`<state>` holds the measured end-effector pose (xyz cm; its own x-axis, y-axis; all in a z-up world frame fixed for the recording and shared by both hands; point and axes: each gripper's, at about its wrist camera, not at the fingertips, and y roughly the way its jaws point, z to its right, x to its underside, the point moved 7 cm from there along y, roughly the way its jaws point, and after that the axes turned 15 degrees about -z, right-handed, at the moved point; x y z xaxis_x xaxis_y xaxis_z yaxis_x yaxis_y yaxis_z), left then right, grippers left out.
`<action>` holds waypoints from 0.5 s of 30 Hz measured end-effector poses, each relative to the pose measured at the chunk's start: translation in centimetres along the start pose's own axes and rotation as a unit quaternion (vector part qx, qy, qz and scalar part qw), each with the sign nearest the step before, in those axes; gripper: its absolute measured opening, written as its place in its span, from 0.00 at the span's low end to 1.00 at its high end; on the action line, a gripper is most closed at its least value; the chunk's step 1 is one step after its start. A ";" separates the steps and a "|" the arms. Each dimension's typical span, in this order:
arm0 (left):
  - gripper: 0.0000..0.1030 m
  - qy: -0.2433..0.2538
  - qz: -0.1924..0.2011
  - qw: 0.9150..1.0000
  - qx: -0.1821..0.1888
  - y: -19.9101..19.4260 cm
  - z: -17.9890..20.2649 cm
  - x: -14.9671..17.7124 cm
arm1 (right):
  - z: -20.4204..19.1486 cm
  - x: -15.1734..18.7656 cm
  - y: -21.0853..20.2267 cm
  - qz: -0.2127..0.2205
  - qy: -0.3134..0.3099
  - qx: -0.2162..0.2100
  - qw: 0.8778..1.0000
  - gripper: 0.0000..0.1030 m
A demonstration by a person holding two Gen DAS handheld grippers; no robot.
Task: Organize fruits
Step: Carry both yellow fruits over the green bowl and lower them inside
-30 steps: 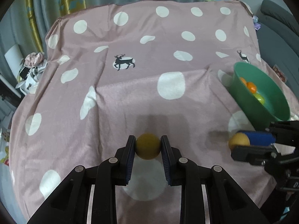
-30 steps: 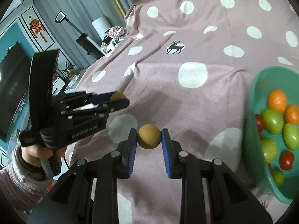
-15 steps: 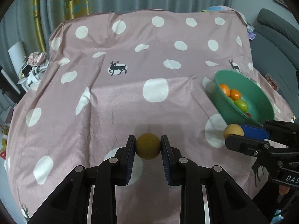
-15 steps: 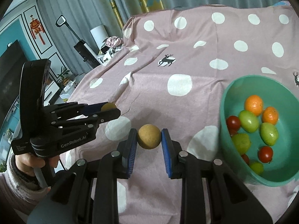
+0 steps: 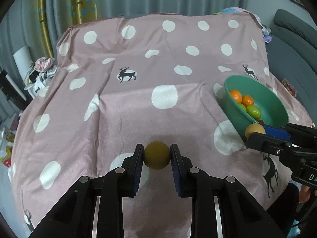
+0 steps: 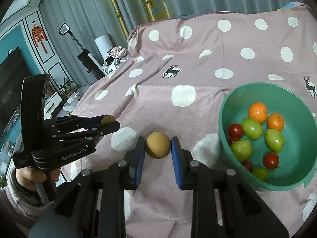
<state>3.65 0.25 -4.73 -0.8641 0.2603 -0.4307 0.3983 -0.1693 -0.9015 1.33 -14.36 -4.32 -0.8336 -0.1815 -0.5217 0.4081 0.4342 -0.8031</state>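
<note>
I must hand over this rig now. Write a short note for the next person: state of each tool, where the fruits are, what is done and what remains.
Left tool: shut on a round brownish-yellow fruit, above the pink dotted cloth.
Right tool: shut on a second round tan fruit, just left of the green plastic bowl.
Bowl: holds two oranges, several green fruits and small red ones.
Done: both fruits picked up.
Left: probably put both into the bowl, right tool first, since it is nearer.

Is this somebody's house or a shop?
Most likely a home living room. There is a TV on the wall, long curtains, a grey sofa, and a spotted cloth bearing a bowl of fruit.
</note>
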 end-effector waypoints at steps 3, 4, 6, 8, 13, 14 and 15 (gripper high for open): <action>0.26 0.002 0.002 1.000 -0.004 -0.2 0.2 -0.1 | 0.1 -0.1 -0.4 0.007 0.000 0.001 1.000 0.26; 0.27 0.003 0.003 1.000 -0.004 -0.3 0.3 -0.2 | 0.2 -0.1 -0.6 0.009 0.001 0.000 1.000 0.26; 0.27 0.005 0.006 1.000 -0.006 -0.5 0.5 -0.4 | 0.3 -0.1 -1.0 0.013 0.001 0.002 1.000 0.26; 0.26 0.006 0.009 1.000 -0.007 -0.6 0.6 -0.6 | 0.4 -0.1 -1.4 0.019 0.003 0.002 1.000 0.26; 0.26 0.010 0.010 1.000 -0.011 -0.7 1.1 -0.8 | 1.1 0.0 -2.0 0.029 0.011 0.002 1.000 0.26; 0.27 0.011 0.009 1.000 -0.012 -0.6 1.2 -0.9 | 1.3 0.1 -2.1 0.030 0.012 0.001 0.999 0.26; 0.27 0.012 0.009 1.000 -0.013 -0.6 1.3 -0.9 | 1.4 0.1 -2.2 0.031 0.014 0.002 0.999 0.26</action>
<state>3.78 -1.10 -3.73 -0.8490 0.2810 -0.4475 0.4217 -0.1500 -0.8943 0.88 -16.57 -3.03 -0.8165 -0.1297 -0.5626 0.4607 0.4410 -0.7703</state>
